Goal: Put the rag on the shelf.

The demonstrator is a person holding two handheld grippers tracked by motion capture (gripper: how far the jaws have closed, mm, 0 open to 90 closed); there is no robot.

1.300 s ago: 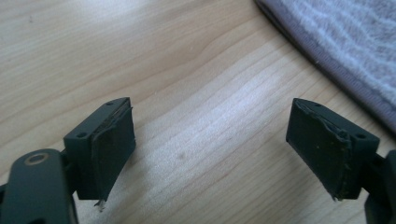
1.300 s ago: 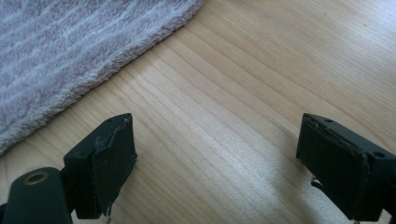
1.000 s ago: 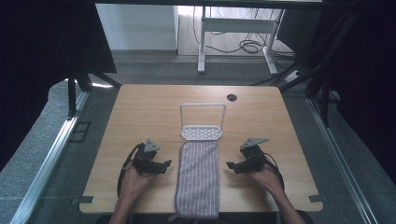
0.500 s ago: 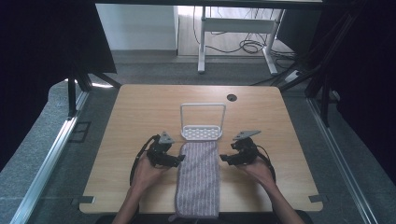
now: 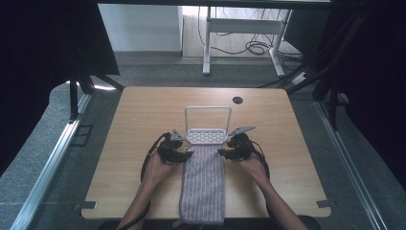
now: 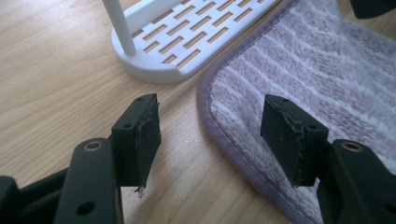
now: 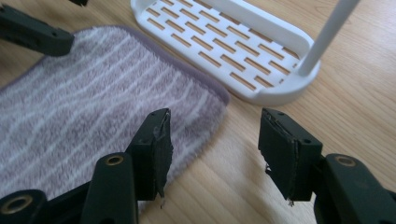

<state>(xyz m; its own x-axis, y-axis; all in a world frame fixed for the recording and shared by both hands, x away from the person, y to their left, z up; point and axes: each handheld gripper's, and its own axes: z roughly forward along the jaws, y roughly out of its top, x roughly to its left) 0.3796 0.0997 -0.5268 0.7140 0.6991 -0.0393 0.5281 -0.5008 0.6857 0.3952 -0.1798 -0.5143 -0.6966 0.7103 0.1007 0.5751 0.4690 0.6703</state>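
So the wooden table (image 5: 143,110) sits under both grippers. A white slotted rack (image 5: 207,136) with a tall hoop handle stands right between the left gripper (image 5: 187,154) and the right gripper (image 5: 222,152), just past their tips. A dark round hole (image 5: 238,100) is further out, beyond the right gripper. Way past both are a white desk frame (image 5: 239,26) and floor cables (image 5: 256,47). A metal rail (image 5: 48,167) runs well off the left gripper's outer side.

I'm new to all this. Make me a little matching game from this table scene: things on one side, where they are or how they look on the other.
1. towel
2. white rack
3. left claw
4. round hole in the tabletop

a. open, astride the towel's edge
b. near the table's far edge
c. striped, lying flat between the claws
d. upright, just beyond the towel's far end

Pairs: 1-c, 2-d, 3-a, 4-b
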